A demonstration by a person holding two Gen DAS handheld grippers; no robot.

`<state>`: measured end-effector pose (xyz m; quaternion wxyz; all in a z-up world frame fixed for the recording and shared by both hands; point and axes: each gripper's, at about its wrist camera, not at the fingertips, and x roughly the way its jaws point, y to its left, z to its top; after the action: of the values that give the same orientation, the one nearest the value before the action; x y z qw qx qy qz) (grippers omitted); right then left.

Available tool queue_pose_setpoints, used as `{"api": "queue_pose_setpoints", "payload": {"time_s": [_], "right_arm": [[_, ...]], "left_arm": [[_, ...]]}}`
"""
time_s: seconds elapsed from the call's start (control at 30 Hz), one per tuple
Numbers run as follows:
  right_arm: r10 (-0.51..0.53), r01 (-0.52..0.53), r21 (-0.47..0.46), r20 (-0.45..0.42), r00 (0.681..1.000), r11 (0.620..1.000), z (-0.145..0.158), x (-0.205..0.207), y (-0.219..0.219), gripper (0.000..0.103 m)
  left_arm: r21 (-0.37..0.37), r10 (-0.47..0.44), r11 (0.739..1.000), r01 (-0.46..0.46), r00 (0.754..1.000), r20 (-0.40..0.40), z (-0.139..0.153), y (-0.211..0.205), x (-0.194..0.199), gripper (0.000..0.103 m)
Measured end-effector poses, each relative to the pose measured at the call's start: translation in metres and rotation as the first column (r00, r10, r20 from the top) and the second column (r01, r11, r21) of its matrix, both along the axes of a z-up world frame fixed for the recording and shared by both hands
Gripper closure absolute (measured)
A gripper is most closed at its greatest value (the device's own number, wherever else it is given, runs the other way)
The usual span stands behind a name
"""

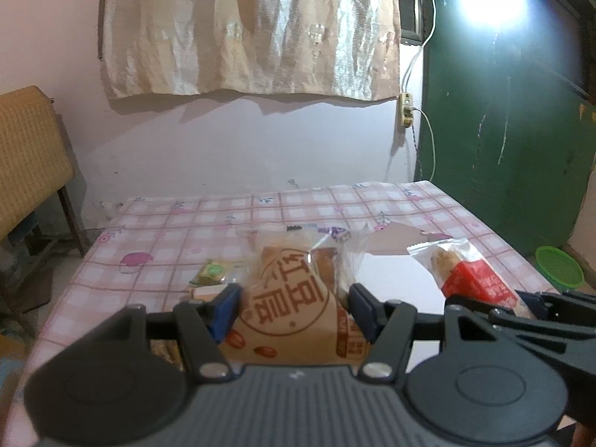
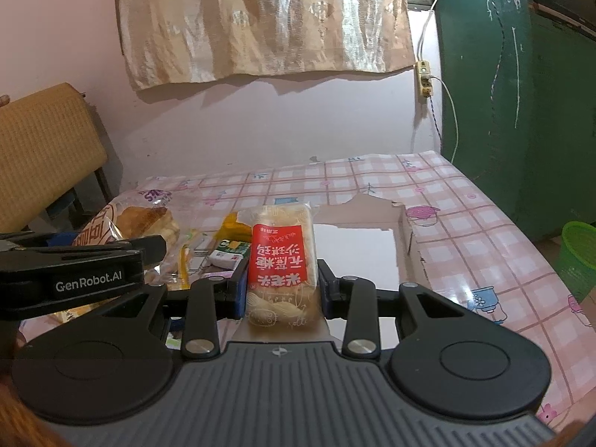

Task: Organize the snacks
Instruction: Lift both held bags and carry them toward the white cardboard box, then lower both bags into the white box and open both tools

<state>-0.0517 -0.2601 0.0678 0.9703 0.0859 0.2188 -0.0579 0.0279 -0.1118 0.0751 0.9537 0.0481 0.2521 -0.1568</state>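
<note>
While both grippers point a little down over the table (image 2: 465, 201), the left gripper (image 1: 294, 307) squeezes a brown bread bag (image 1: 294, 298); the right gripper (image 2: 282, 290) squeezes a red snack pack (image 2: 281, 260); a white box (image 2: 357, 249) sits mid-table, nothing seen inside.

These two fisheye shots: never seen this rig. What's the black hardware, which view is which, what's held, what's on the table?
No robot arm: a person carries a two-finger gripper in each hand, with a camera on each looking along the fingers. In the left wrist view, the left gripper clamps a brown-printed bread bag. In the right wrist view, the right gripper clamps a red-label snack pack. Both hang over a pink checked tablecloth. On it lie an open white box and small green and yellow packets.
</note>
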Motion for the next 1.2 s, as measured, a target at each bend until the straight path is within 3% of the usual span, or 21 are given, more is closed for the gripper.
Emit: {"api": "queue_pose_setpoints", "payload": {"time_s": [0.6,1.2], "right_arm": [[-0.101,0.101,0.012,-0.046,0.994,0.995,-0.013,0.016,-0.049,0.06],[-0.141,0.145,0.019,-0.122,0.982,0.989,-0.029,0.086,-0.106,0.06]], "left_arm": [[-0.001,-0.09,0.996,0.09,0.995,-0.048,-0.014,-0.046,0.021,0.04],[0.001,-0.134,0.991,0.135,0.984,-0.12,-0.045,-0.095,0.062,0.04]]}}
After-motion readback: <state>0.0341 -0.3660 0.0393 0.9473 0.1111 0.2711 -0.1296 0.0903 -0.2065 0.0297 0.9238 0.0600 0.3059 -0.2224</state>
